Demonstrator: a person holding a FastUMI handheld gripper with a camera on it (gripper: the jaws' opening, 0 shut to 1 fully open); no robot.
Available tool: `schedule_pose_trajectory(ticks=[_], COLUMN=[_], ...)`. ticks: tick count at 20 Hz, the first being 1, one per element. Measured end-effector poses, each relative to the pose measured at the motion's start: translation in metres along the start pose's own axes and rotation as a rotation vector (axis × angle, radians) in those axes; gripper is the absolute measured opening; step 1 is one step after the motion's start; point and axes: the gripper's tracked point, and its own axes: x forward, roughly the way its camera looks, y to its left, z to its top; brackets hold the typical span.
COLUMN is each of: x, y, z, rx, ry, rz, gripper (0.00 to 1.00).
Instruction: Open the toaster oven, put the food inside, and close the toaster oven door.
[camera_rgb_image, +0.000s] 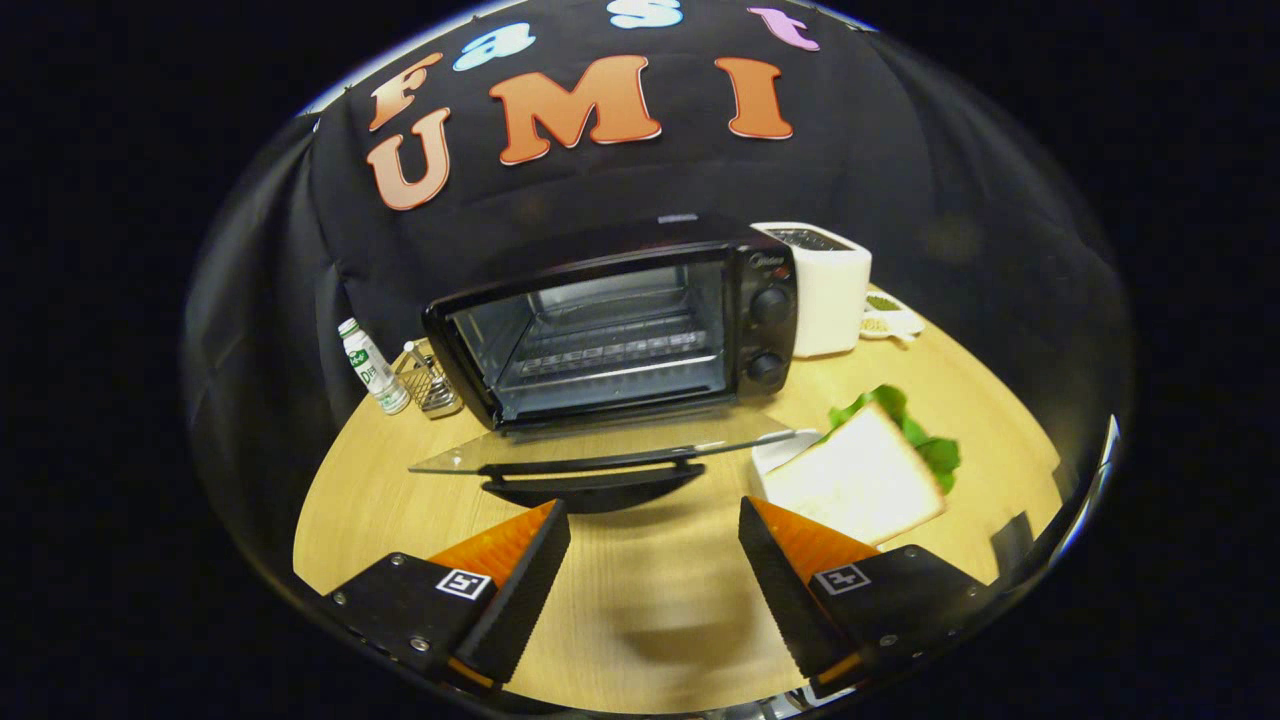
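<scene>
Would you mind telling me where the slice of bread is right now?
In the gripper view, the slice of bread lies on a white plate with lettuce, just ahead of the right finger of the open gripper, right of the toaster oven's lowered door.

A black toaster oven (640, 325) stands toward the back of the round wooden table (650, 600), its glass door (600, 445) folded down flat and open, while a white bread slice (858, 475) over green lettuce (925, 440) lies by the table's right edge.
</scene>
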Motion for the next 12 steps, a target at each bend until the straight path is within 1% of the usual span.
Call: schedule_pose_trajectory(ticks=[2, 4, 7, 10, 12], x=[-0.006, -0.016, -0.027, -0.028, -0.025], y=[-0.037, -0.067, -0.109, -0.137, -0.144], z=[0.005, 0.005, 0.011, 0.006, 0.008], rx=[-0.006, 0.033, 0.101, 0.108, 0.111], ry=[0.002, 0.007, -0.026, -0.010, -0.009], rz=[-0.045, -0.079, -0.116, -0.143, -0.140], gripper=[1.00, 1.00, 1.00, 1.00, 1.00])
